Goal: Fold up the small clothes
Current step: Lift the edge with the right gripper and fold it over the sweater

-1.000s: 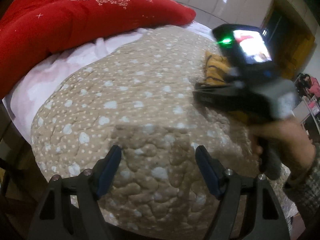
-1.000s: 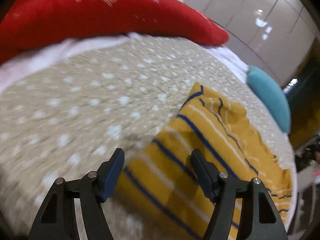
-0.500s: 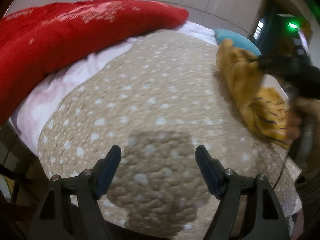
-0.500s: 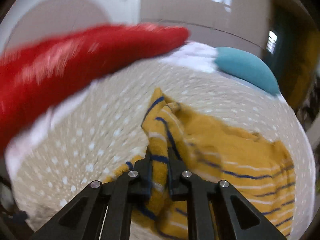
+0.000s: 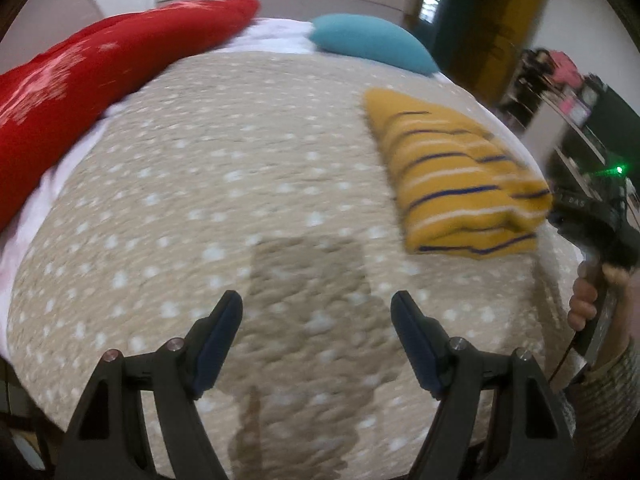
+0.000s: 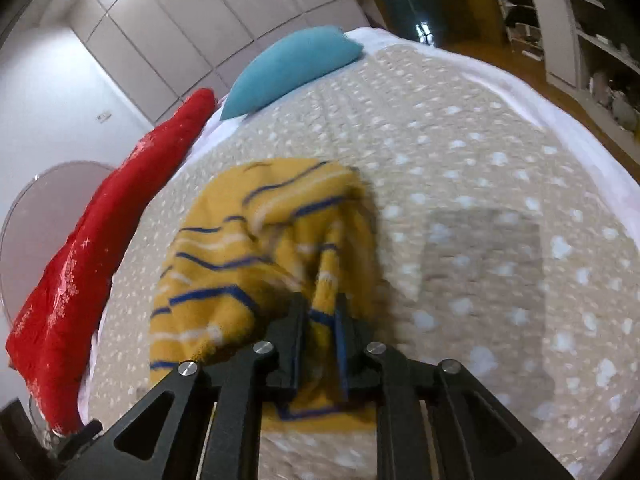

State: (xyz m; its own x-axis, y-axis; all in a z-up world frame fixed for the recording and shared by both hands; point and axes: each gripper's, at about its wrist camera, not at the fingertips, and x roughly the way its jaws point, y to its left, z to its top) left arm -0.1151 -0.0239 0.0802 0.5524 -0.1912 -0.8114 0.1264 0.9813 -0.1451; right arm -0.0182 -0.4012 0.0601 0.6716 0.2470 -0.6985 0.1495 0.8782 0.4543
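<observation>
A yellow garment with blue and white stripes (image 5: 460, 176) lies folded over on the beige dotted blanket (image 5: 240, 184) at the right of the left wrist view. My right gripper (image 6: 320, 312) is shut on an edge of the garment (image 6: 248, 248), which drapes to its left. In the left wrist view the right gripper (image 5: 560, 216) sits at the garment's near right corner, held by a hand. My left gripper (image 5: 316, 332) is open and empty above bare blanket, well left of the garment.
A red quilt (image 5: 80, 80) runs along the left side of the bed. A teal pillow (image 5: 368, 40) lies at the far end. A white sheet (image 6: 560, 120) edges the blanket. Shelves (image 6: 580, 40) stand beyond the bed's right side.
The right gripper closed on the garment's edge, lifted it and carried it over to the right, doubling the cloth. The left gripper stayed open and drew back a little.
</observation>
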